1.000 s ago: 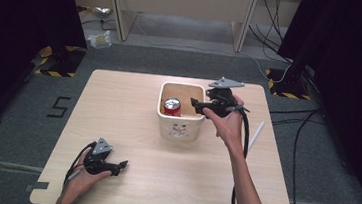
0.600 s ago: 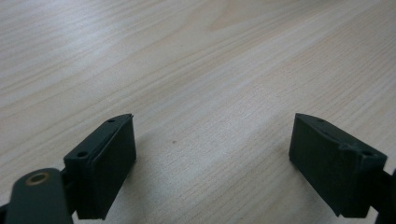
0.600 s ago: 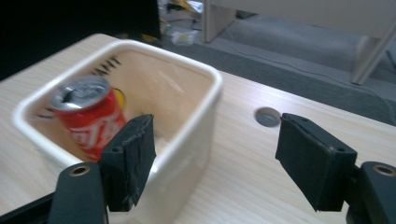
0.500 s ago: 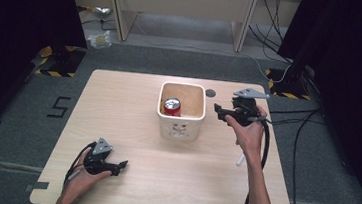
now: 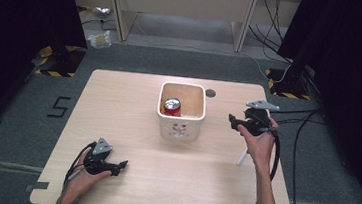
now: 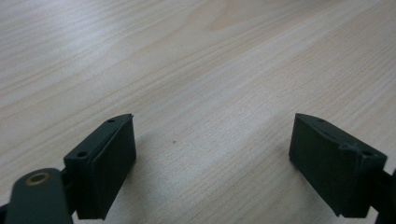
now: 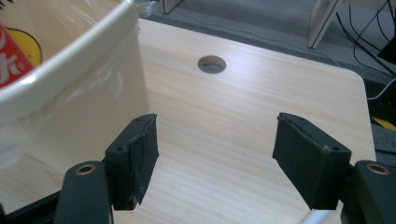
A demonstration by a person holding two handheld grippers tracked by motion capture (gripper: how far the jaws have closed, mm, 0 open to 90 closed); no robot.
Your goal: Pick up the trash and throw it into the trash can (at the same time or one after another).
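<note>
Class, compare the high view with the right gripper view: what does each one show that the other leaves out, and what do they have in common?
High view alone: the left gripper low on the table, the person's forearms, and the floor with cables around the table.

Right gripper view alone: a close look between the right gripper jaws, standing open with nothing between them.

Both: the white bin holding a red can, the table, its round hole and a white stick.

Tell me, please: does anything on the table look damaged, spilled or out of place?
Nothing is spilled. The can stands upright in the bin. One small oddity: the inner pad of the right gripper looks rough and frayed at its edge. A white pen-like stick lies loose by the right hand; I cannot tell what it is.
</note>
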